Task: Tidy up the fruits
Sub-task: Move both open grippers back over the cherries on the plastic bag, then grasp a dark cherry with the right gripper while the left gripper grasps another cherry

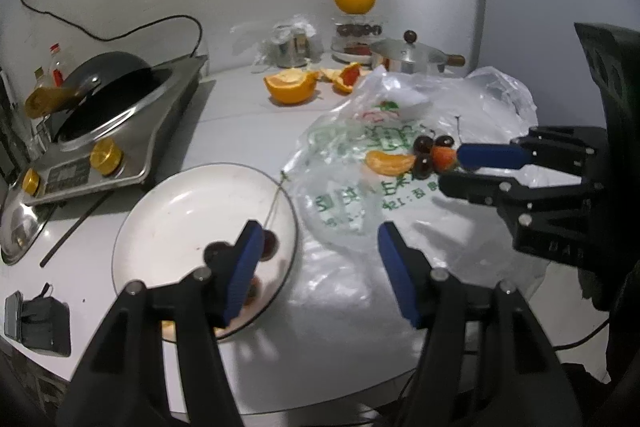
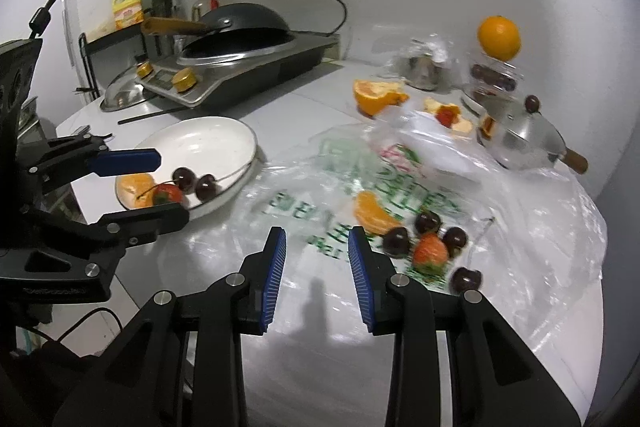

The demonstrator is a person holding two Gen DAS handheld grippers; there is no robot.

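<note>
Blue-padded fingers of the right gripper (image 2: 317, 255) sit nearest in its own view, a narrow gap between them and nothing in it; they hang over the clear plastic bag (image 2: 520, 227) spread across the white tabletop (image 2: 296, 99). Just to their right on the bag lie a strawberry (image 2: 430, 251), four dark cherries (image 2: 396, 241) around it, and an orange segment (image 2: 370, 213) a little farther back.

To the left, the left gripper (image 2: 166, 187) stands about half open over the near rim of the white plate (image 2: 208, 143), with nothing pressed between its pads. Under and beside it the plate carries an orange segment (image 2: 134, 189), a strawberry (image 2: 168, 193) and two cherries (image 2: 196, 183) with long stems. In the left wrist view the same gripper (image 1: 316, 255) has one finger over the plate (image 1: 180, 211) and the other over the bag (image 1: 400, 155); a cherry (image 1: 270, 245) shows beside the finger.

Farther back, near the middle of the tabletop, rest a hollowed orange half (image 2: 374, 97) and some peel pieces (image 2: 448, 117). A small steel pot with a lid (image 2: 524, 139) stands at the bag's far edge, and a whole orange (image 2: 499, 37) sits atop a clear container behind it. Toward the far left edge a steel cooker (image 2: 240, 75) holds a dark wok (image 2: 240, 27), with bottles (image 2: 212, 1) by the wall.
</note>
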